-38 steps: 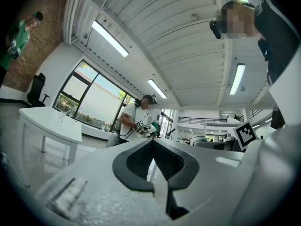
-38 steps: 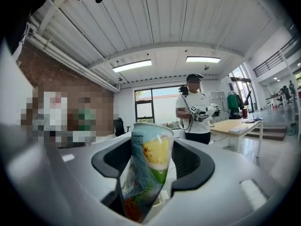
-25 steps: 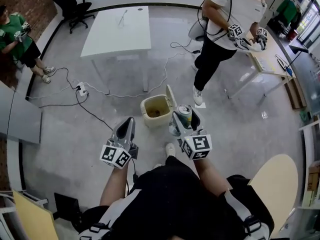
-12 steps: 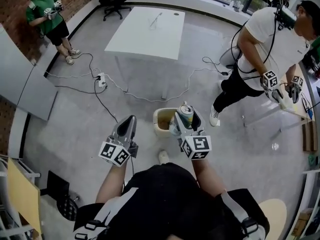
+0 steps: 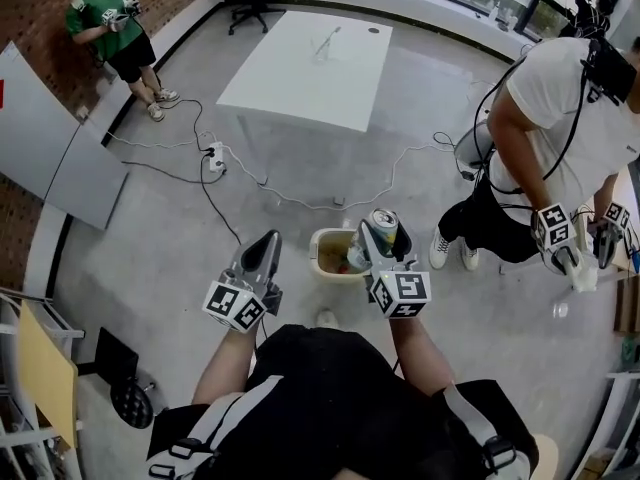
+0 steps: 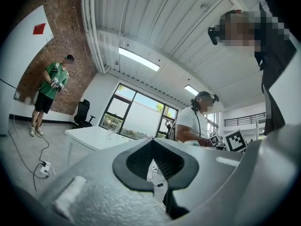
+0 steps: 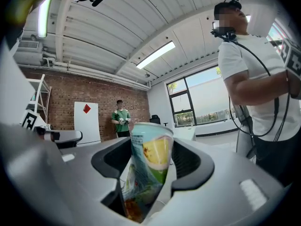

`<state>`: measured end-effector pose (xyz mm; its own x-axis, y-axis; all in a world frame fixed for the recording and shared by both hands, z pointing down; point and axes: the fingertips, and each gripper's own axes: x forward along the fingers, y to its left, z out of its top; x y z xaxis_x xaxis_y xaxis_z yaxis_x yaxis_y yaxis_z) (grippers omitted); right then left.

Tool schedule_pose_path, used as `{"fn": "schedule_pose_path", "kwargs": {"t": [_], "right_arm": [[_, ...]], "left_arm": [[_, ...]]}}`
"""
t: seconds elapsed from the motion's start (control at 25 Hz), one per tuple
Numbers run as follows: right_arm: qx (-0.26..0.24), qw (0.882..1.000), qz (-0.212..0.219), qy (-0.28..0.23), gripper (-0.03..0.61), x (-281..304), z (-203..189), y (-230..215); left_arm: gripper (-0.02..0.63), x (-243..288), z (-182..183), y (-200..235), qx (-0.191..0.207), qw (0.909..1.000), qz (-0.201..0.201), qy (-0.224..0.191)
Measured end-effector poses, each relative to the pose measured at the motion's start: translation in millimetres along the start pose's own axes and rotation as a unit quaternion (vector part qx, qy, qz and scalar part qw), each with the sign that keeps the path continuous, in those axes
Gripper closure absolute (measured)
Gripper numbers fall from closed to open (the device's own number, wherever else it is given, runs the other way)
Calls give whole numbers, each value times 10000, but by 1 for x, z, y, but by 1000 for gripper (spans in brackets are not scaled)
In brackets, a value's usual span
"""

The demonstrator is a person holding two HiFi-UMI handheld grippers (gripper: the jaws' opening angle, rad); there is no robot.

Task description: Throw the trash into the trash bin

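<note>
A beige open trash bin (image 5: pixel 322 255) stands on the grey floor just ahead of me, with some rubbish inside. My right gripper (image 5: pixel 381 232) is shut on a green and yellow drink can (image 5: pixel 386 222), which it holds upright over the bin's right rim. In the right gripper view the can (image 7: pixel 149 160) fills the gap between the black pads. My left gripper (image 5: pixel 264 248) hovers to the left of the bin, its jaws together with nothing in them; in the left gripper view the left gripper (image 6: pixel 159 167) shows only its own pads.
A white table (image 5: pixel 310 53) stands beyond the bin, with cables and a power strip (image 5: pixel 212 154) on the floor before it. A person in white (image 5: pixel 560 118) bends close at the right, holding grippers. Another person in green (image 5: pixel 108 13) stands by the brick wall.
Both grippers have come forward; the can now hangs over the bin's right rim instead of beside it. The person in white has shifted to the right.
</note>
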<state>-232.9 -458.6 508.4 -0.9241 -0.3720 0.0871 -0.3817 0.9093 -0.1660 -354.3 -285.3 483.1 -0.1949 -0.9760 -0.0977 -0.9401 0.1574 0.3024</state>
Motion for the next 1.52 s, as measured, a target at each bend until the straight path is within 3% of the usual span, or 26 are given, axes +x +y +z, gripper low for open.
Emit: {"fn": "schedule_pose_path", "kwargs": {"t": [0.4, 0.76, 1.08, 1.2, 1.52], "right_arm": [[43, 9993, 101, 365, 305, 44, -25, -5], [131, 9976, -115, 674, 305, 86, -43, -12], [338, 9873, -397, 1499, 305, 103, -106, -8], [393, 9830, -473, 1727, 305, 114, -132, -10], [666, 9669, -787, 2336, 305, 110, -200, -8]], "left_arm": [[614, 21, -21, 40, -168, 9993, 219, 255], [614, 71, -31, 71, -214, 9980, -189, 560], [614, 68, -71, 102, -590, 9906, -150, 1227], [614, 72, -86, 116, -566, 9892, -106, 1352], [614, 73, -119, 123, -659, 9788, -421, 1892]]}}
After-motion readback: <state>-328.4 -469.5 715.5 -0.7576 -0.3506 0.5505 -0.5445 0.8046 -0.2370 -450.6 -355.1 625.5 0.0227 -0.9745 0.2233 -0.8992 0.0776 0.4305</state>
